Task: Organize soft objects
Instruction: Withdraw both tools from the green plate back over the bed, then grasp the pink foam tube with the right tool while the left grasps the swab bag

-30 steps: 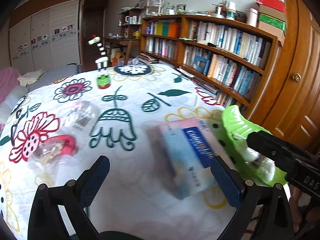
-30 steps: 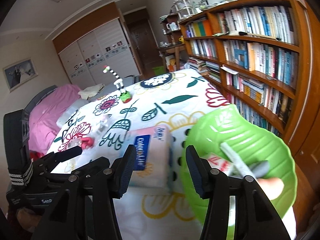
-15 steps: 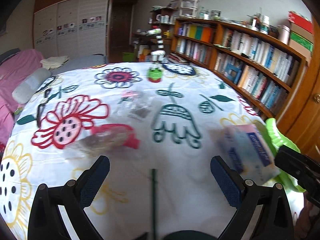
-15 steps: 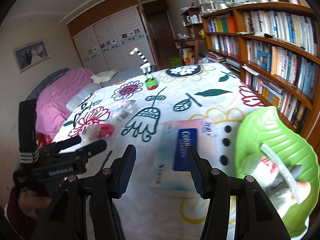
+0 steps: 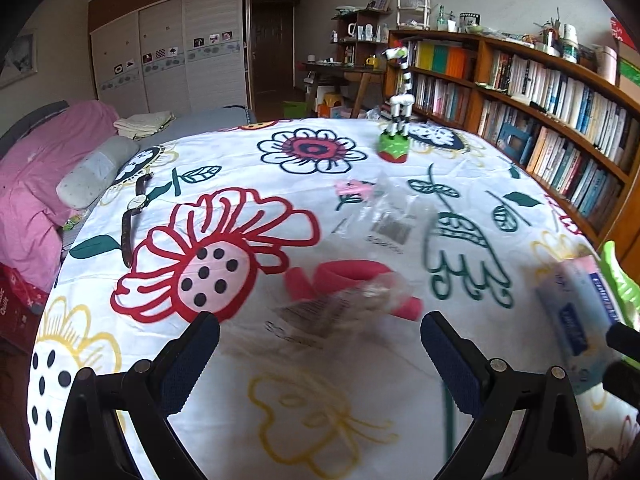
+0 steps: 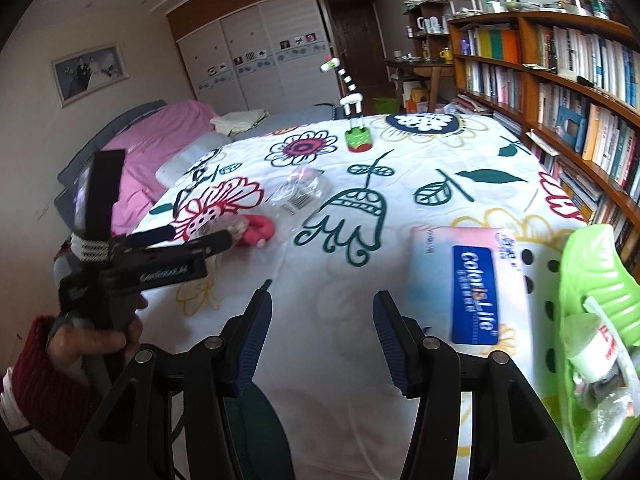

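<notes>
My left gripper (image 5: 320,356) stands open just short of a clear bag holding a curved red soft piece (image 5: 352,288) on the flowered cloth; nothing is between its fingers. Farther back lies a second clear bag with a pink item (image 5: 384,208). A soft tissue pack (image 6: 472,276) lies to the right, beside a green leaf-shaped basket (image 6: 592,264) with wrapped items inside. My right gripper (image 6: 323,332) is open over bare cloth, left of the tissue pack. The right wrist view also shows the left gripper (image 6: 200,237), held by a hand in a red sleeve, near the red piece (image 6: 260,228).
A striped toy animal on a green base (image 5: 396,136) stands at the far side of the table. A wristwatch (image 5: 134,208) lies near the left edge. Bookshelves (image 6: 560,80) run along the right, a bed with pink bedding (image 5: 36,168) on the left.
Both grippers have swung left across the table. The left one went from facing the tissue pack to facing the bagged red piece. The right one has left the basket's front. Both stayed open.
</notes>
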The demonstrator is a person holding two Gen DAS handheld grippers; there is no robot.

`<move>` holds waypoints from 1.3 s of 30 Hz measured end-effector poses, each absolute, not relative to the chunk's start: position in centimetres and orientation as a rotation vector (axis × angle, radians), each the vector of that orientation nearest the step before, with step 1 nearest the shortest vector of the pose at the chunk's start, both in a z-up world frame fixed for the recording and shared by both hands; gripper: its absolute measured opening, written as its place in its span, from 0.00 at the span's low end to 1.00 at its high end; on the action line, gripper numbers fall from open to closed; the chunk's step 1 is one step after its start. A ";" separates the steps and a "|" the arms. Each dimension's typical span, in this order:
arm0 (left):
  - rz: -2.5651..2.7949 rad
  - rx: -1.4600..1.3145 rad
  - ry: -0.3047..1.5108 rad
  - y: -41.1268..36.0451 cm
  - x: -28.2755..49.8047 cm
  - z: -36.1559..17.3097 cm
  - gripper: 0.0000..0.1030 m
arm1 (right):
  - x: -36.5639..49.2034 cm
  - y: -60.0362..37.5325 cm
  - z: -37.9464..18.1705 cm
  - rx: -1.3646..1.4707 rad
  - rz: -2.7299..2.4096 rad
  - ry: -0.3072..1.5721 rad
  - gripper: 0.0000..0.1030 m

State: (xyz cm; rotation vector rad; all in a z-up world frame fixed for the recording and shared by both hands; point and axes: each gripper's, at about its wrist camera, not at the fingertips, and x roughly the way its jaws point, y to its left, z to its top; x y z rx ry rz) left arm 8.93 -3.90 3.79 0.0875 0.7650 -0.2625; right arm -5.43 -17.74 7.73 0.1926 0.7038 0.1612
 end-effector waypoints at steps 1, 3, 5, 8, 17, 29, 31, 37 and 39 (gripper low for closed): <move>-0.263 0.091 0.771 -3.7 9.3 3.6 1.00 | -5.3 -17.5 7.6 0.189 0.166 0.710 0.53; -0.275 0.093 0.791 -3.5 10.0 3.0 1.00 | -5.0 -16.9 7.4 0.178 0.175 0.720 0.53; -0.286 0.092 0.801 -3.4 10.4 2.7 0.99 | -4.8 -16.5 7.2 0.170 0.181 0.727 0.53; -0.306 0.079 0.818 -3.3 10.8 2.3 0.91 | -4.3 -15.9 7.0 0.164 0.185 0.742 0.53; -0.330 0.048 0.802 -2.7 10.1 2.5 0.33 | -2.5 -14.3 6.1 0.156 0.187 0.788 0.53; -0.292 -0.115 0.733 0.9 9.4 4.3 0.28 | 2.0 -12.3 6.0 0.202 0.213 0.845 0.53; -0.281 -0.134 0.729 1.4 9.5 4.3 0.28 | 2.9 -11.7 5.9 0.205 0.217 0.857 0.53; -0.246 -0.163 0.723 2.5 9.6 4.2 0.28 | 6.1 -9.9 5.7 0.191 0.224 0.860 0.69; -0.241 -0.167 0.717 2.8 9.5 4.2 0.28 | 6.9 -9.2 5.7 0.179 0.218 0.850 0.70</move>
